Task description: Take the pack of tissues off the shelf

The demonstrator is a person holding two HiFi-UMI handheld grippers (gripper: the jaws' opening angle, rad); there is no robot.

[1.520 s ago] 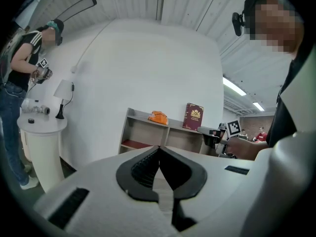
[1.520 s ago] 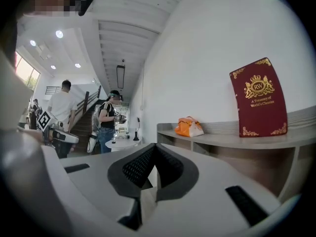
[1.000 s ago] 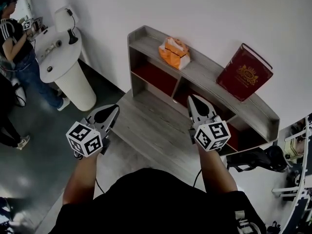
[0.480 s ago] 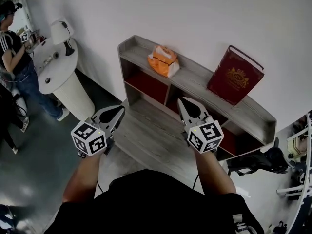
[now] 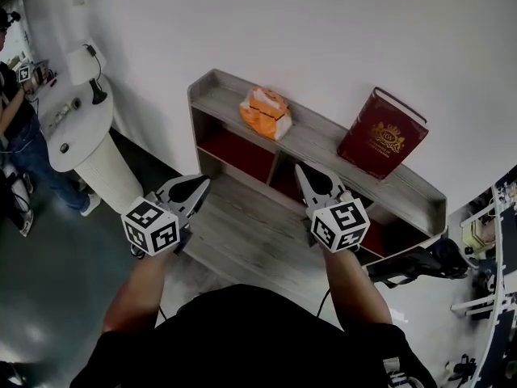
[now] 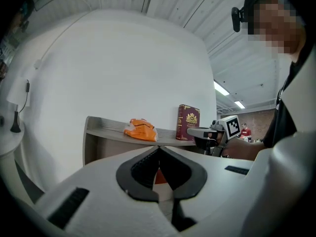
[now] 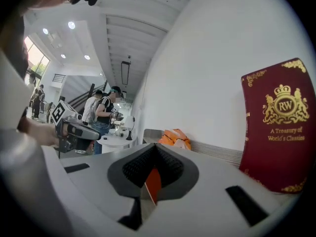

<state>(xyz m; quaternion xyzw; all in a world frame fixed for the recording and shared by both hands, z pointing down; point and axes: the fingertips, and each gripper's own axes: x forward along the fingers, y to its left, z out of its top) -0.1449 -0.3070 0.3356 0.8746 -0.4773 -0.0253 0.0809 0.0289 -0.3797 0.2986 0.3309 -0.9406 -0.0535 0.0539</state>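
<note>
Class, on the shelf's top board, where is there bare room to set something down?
Widest bare patch: the shelf top between the tissue pack and the red book. Narrower strips lie at both ends. Nowhere crowded; only those two spots are taken.

Head view: high up, steeply down on the shelf (image 5: 319, 142) top, mid-range; left claw (image 5: 202, 182) and right claw (image 5: 300, 169) sit low in frame. Left claw view: low, roughly level, well back, faces the shelf front from near its left end. Right claw view: at shelf-top height, near the book (image 7: 279, 125), faces left along the shelf. All three share tissues (image 5: 265, 111), book and shelf top. Each claw view catches the other claw.
</note>
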